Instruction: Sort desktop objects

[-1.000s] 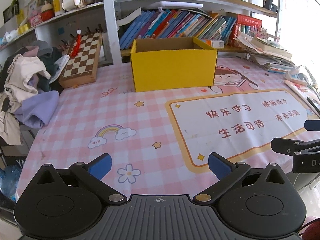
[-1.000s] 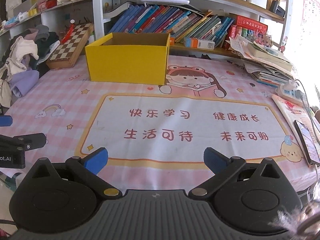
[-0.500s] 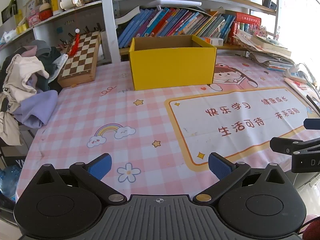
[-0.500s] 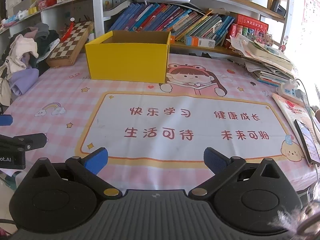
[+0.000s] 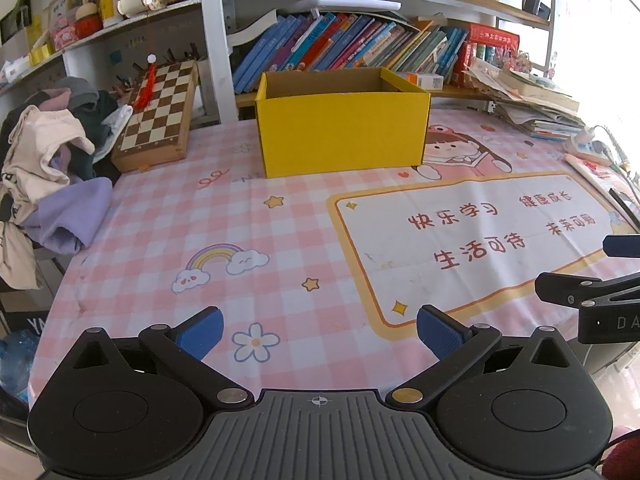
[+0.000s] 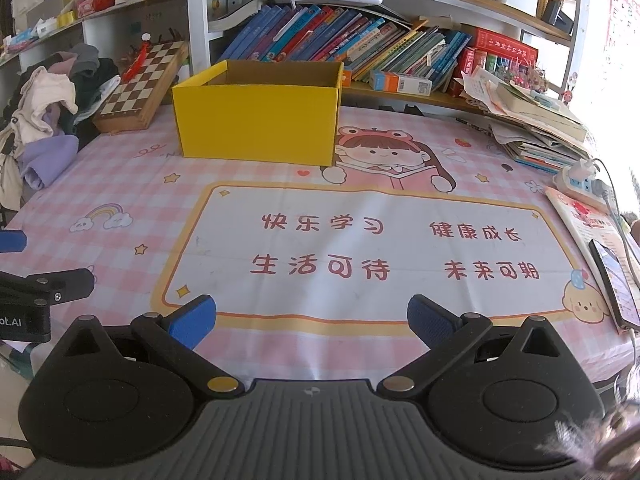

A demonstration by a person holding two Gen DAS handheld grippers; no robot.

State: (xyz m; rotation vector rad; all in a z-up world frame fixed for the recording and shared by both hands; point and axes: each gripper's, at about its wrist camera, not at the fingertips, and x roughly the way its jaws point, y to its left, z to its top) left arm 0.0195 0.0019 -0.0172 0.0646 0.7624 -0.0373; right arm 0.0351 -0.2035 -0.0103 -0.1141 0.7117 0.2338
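Blue-padded left gripper [image 5: 318,330] and right gripper [image 6: 312,320] both spread wide, nothing between the fingers, low over the near edge of the pink checked tablecloth [image 5: 256,236]. Yellow cardboard box [image 6: 256,120], open-topped, at the far edge. Wooden chessboard [image 5: 158,114] at far-left corner.

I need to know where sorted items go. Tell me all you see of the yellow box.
The yellow box looks like plain cardboard, brown inside, with an open top. It stands upright on the pink checked table mat, in front of the bookshelf. No contents show from either view. Nothing touches it but the mat.
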